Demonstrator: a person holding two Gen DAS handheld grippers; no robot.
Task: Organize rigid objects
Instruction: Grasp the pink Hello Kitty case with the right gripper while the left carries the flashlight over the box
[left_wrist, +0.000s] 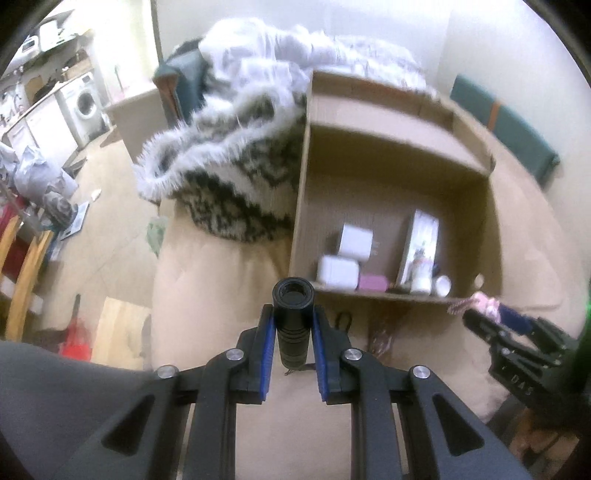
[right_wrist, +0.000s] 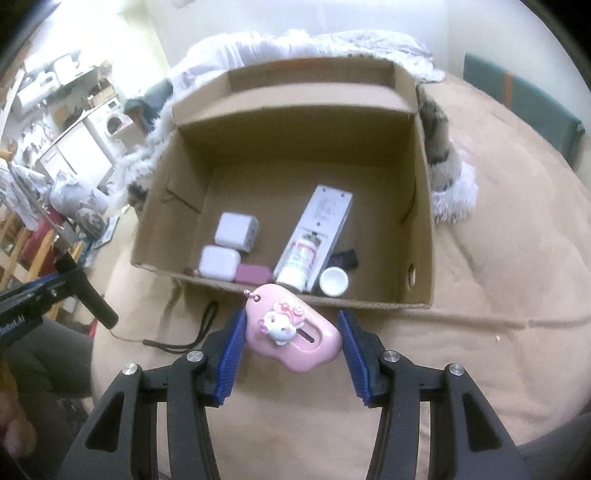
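Note:
My left gripper (left_wrist: 293, 332) is shut on a black cylinder (left_wrist: 293, 321) like a small flashlight, held above the beige bed just in front of an open cardboard box (left_wrist: 491, 221). My right gripper (right_wrist: 291, 334) is shut on a pink cloud-shaped case (right_wrist: 295, 332) with a white cat figure, held just in front of the box's near wall (right_wrist: 280, 291). Inside the box lie two white chargers (right_wrist: 236, 229), a small pink block (right_wrist: 252, 274), a white carton with a bottle (right_wrist: 317, 229), a white cap (right_wrist: 333, 280) and a small dark item (right_wrist: 345, 258).
A furry patterned blanket (left_wrist: 229, 177) is heaped left of and behind the box. A black cord (right_wrist: 192, 339) lies on the bed (right_wrist: 480, 258) in front of the box. A washing machine (left_wrist: 83, 103) and clutter stand at far left. A teal headboard (right_wrist: 524, 103) is at right.

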